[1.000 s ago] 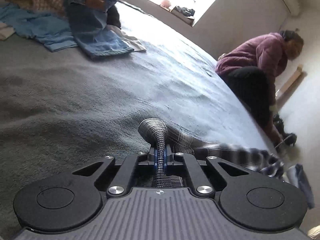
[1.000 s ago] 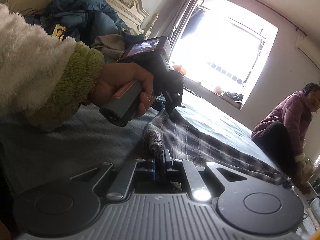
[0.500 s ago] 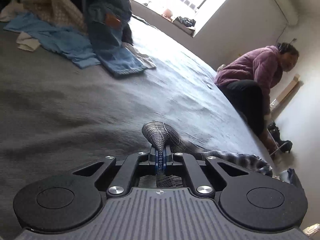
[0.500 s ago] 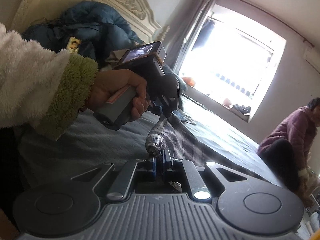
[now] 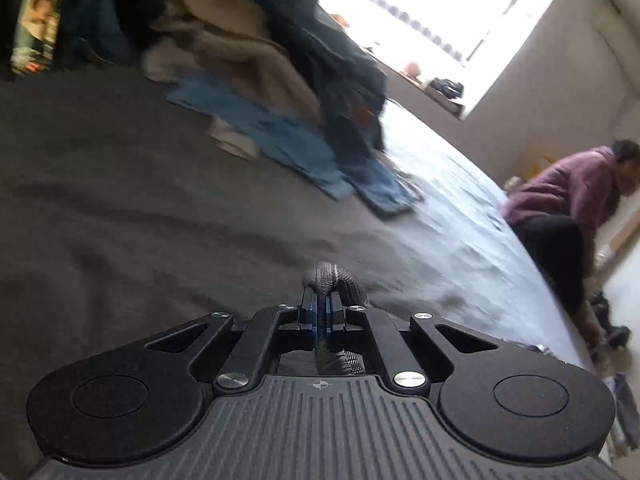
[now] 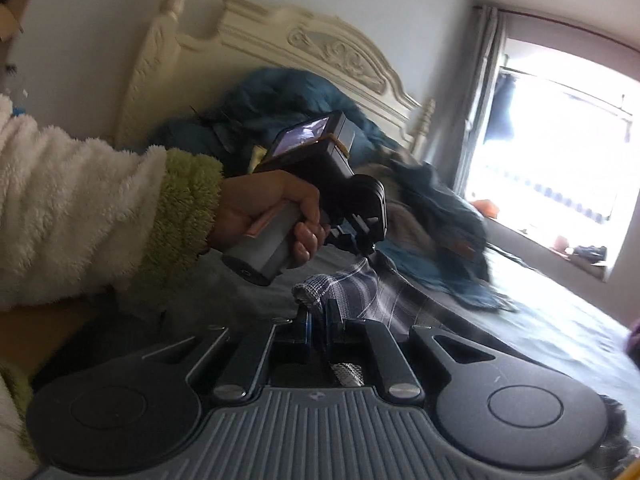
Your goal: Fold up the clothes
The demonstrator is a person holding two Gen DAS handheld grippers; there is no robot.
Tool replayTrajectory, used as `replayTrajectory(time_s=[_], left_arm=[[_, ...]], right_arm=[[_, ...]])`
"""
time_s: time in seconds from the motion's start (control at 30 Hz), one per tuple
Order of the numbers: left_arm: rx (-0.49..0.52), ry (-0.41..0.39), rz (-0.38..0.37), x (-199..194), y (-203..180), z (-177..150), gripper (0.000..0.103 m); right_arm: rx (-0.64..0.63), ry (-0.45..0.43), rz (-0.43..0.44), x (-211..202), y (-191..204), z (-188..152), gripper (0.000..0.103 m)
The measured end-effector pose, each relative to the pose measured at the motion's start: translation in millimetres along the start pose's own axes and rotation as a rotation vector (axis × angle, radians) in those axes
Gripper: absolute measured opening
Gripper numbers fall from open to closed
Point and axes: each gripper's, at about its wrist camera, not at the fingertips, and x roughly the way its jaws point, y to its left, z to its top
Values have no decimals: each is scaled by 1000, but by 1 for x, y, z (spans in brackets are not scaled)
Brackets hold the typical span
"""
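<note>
Above the grey bed cover, both claws were clamped on the plaid garment: left gripper and right gripper each pinched a bunched edge. Since a second earlier the cloth had risen off the cover toward the clothes pile, so probably it was being carried over for a fold

The plaid garment, grey-blue with pale stripes, is pinched at two points along its edge, one bunched fold in each of my grippers, and the cloth between them hangs taut above the grey bed cover. In my left view only a small hump of it pokes past the fingers. The rest trails away to the right.
</note>
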Motion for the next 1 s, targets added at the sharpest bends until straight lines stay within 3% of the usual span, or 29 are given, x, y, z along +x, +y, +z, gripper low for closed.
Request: replayTrajectory(time_s=[0.13, 0.23, 0.4, 0.43, 0.47, 0.53, 0.57, 0.63, 0.77, 0.93, 1.0], left_arm=[[41, -38, 67, -8, -5, 9, 0], [79, -47, 69, -3, -23, 15, 0], [182, 6, 67, 18, -56, 6, 0], [197, 17, 65, 20, -57, 2, 0], [211, 29, 64, 21, -58, -2, 0], [238, 49, 66, 24, -63, -8, 6], [257, 50, 68, 23, -65, -9, 10], [296, 42, 71, 21, -73, -10, 20], [400, 30, -3, 25, -111, -8, 32], [620, 53, -182, 55, -195, -32, 62], [728, 74, -259, 76, -233, -49, 70]], right_arm=[[79, -30, 11, 0, -16, -1, 7], [204, -27, -4, -5, -42, -8, 7], [320, -4, 71, -12, -68, -27, 10], [340, -1, 89, -14, -73, -30, 15], [341, -5, 123, -17, -71, -33, 35], [336, -25, 186, -28, -65, -39, 59], [325, -47, 214, -34, -64, -41, 65], [332, -76, 232, -44, -71, -42, 65], [523, -95, 119, -71, -128, -61, 66], [954, -100, -202, -97, -245, -111, 66], [1045, -89, -304, -100, -280, -128, 66]])
